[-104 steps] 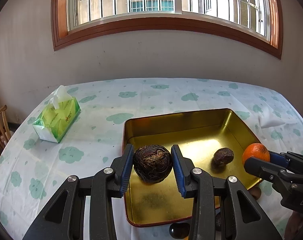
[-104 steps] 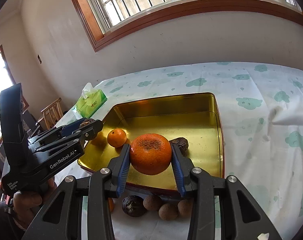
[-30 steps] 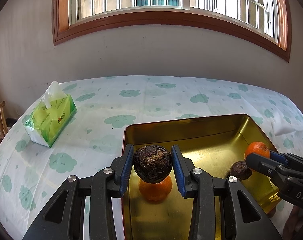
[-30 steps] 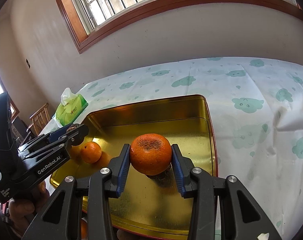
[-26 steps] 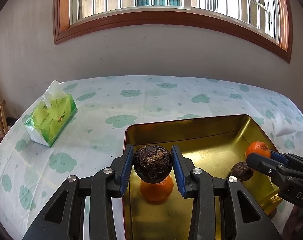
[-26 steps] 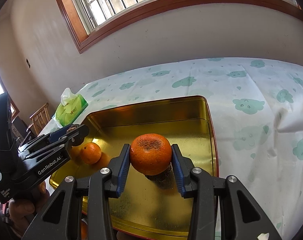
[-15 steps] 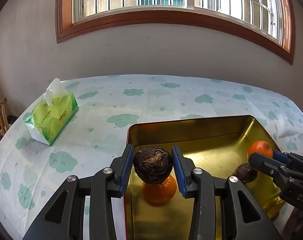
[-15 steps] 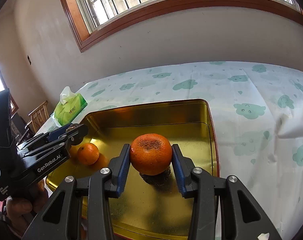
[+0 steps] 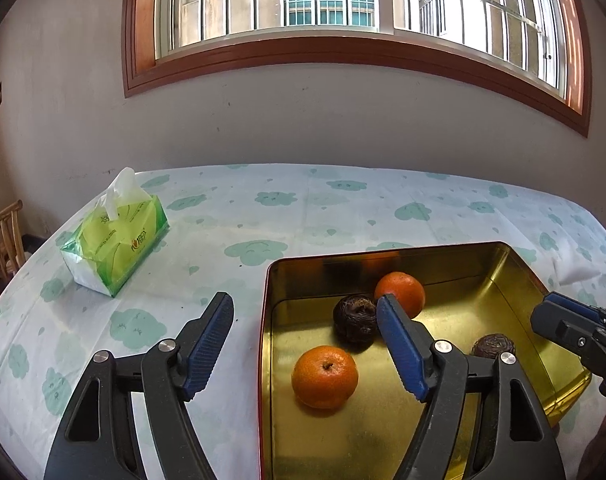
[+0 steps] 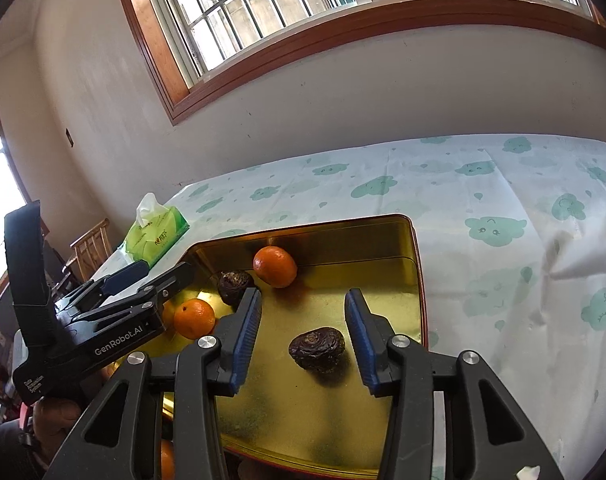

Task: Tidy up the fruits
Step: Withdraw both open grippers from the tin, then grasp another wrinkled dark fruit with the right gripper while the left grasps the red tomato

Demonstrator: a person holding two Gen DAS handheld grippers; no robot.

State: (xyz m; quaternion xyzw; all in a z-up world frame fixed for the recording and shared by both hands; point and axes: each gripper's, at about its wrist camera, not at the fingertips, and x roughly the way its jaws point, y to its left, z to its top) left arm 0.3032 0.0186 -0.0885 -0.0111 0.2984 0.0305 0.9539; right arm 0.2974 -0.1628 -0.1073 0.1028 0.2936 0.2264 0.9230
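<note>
Now both released: left hand-held gripper [image 9: 305,344] jaws just opened wide, nothing between; right hand-held gripper [image 10: 303,334] jaws just parted, straddling a dark fruit [image 10: 317,349] untouched. Tin [image 9: 503,264] on counter [image 9: 303,208] holds two oranges [image 9: 325,376] [image 9: 401,292] and another dark fruit [image 9: 355,318].

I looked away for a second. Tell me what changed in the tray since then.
Both grippers let go. The left gripper, jaws just opened, dropped its dark wrinkled fruit into the gold tray. The right gripper released its orange, now lying at the tray's back wall. The other orange, the other dark fruit and the tissue pack stayed put.
</note>
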